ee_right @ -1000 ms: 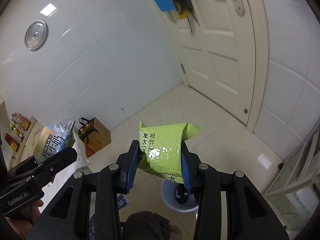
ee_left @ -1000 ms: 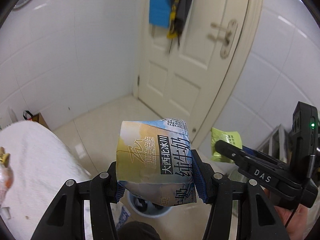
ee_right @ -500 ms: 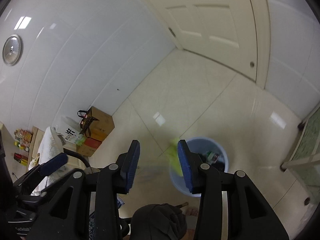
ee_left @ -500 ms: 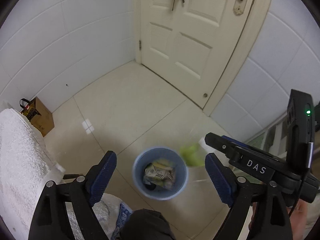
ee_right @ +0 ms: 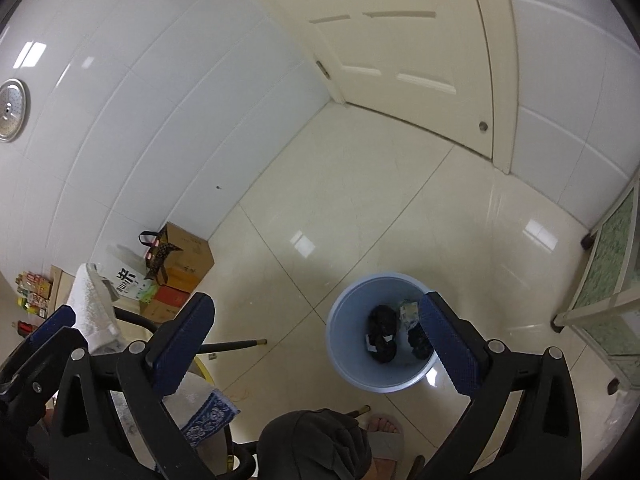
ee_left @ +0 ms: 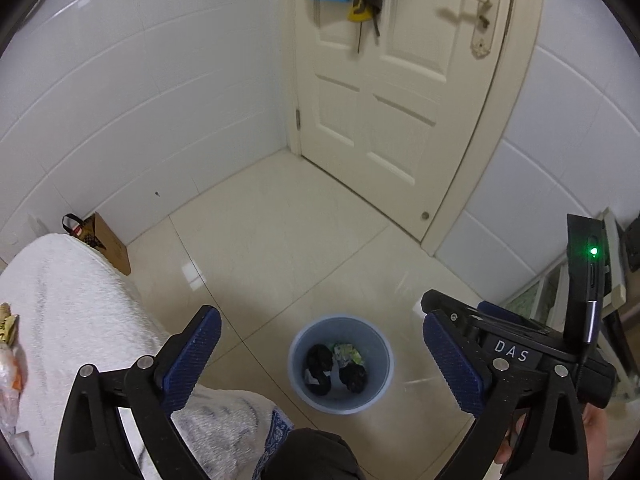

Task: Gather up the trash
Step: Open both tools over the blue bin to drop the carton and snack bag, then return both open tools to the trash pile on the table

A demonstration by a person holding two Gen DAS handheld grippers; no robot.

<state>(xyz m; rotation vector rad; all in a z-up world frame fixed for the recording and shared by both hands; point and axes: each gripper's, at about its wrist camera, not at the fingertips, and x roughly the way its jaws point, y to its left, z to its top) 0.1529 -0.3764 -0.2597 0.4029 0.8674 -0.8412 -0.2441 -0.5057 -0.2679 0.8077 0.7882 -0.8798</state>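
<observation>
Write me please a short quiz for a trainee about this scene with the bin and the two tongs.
1. True or false: the left tongs hold a carton.
2. Where does the blue bin stand?
A. on the white towel
B. on the tiled floor
C. on a shelf
3. Fill in: the brown box stands against the ____.

Key:
1. False. Both the left tongs and the right tongs are opening, with nothing between them.
2. B
3. wall
</observation>
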